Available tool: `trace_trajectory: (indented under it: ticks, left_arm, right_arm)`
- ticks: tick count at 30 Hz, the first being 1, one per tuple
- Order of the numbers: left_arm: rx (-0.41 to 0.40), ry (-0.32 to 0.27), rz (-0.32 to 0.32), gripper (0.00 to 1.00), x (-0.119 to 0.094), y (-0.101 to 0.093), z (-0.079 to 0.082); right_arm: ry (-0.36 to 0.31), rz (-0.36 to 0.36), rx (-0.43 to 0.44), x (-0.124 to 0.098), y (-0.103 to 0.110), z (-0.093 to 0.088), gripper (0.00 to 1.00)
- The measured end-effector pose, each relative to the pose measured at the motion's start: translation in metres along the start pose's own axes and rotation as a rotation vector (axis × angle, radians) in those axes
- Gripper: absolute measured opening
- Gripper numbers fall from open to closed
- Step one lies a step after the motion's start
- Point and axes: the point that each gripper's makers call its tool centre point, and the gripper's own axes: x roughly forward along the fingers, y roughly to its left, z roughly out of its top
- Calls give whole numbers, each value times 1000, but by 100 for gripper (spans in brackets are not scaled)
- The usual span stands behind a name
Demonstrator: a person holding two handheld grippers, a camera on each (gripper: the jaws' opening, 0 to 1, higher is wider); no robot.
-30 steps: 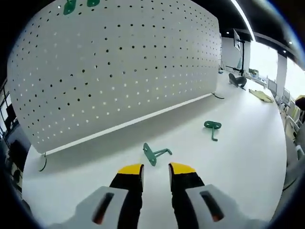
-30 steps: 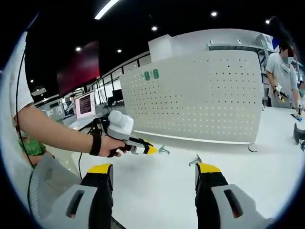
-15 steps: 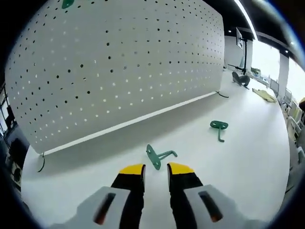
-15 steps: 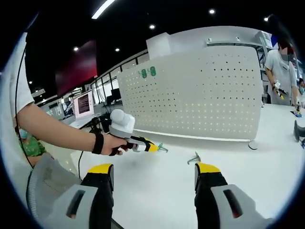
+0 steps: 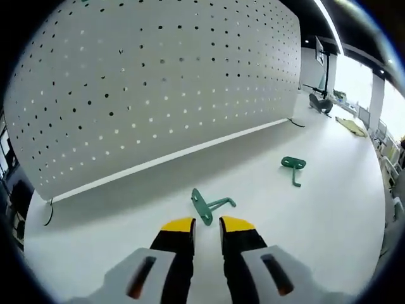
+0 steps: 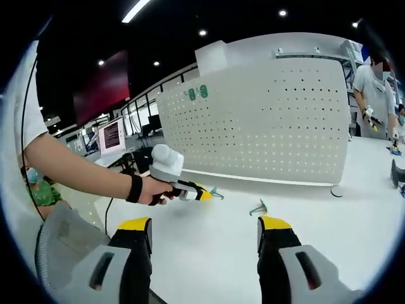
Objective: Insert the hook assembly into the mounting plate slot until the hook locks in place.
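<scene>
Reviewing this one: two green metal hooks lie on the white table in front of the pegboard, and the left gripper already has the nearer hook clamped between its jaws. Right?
Not quite. The left gripper holds nothing: its jaws stand slightly apart just short of the nearer green metal hook, which lies free on the white table, as the left gripper view shows. The second green hook does lie further off, in front of the white pegboard.

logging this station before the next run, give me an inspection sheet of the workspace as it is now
surface: white table, bare around the parts
job's things: near green hook lies just ahead of the left tool; second green hook lies apart, further right; white pegboard stands upright behind, two green hooks already near its top
clutter: nothing seen
grippers: left tool narrowly open, holding nothing; right tool wide open, holding nothing
cables: black cable at the pegboard's foot
surroundings: monitor, a person standing beyond the pegboard
</scene>
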Motion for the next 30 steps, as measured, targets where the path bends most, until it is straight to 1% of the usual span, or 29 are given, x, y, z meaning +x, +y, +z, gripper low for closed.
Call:
trace_trajectory:
  ticks: [3, 12, 19, 21, 25, 27, 30]
  left_arm:
    - [10, -1, 2, 16, 1, 0, 0]
    - [7, -12, -8, 14, 4, -2, 2]
    - [18, 2, -14, 12, 9, -2, -1]
    - [27, -3, -13, 8, 8, -2, 0]
    - [25, -8, -14, 8, 9, -3, 2]
    - [25, -18, -9, 8, 7, -2, 5]
    - [29, -30, -20, 7, 4, -5, 9]
  right_arm:
    - [4, -2, 2, 0, -1, -1, 69]
    - [-7, -3, 12, 2, -2, 2, 68]
    - [-10, 1, 16, 2, -2, 2, 68]
    - [-12, -4, 18, 1, -3, 3, 68]
    - [-11, -4, 20, 2, -3, 3, 68]
    - [-12, -4, 20, 2, -3, 3, 68]
    - [-16, -3, 21, 3, -2, 4, 68]
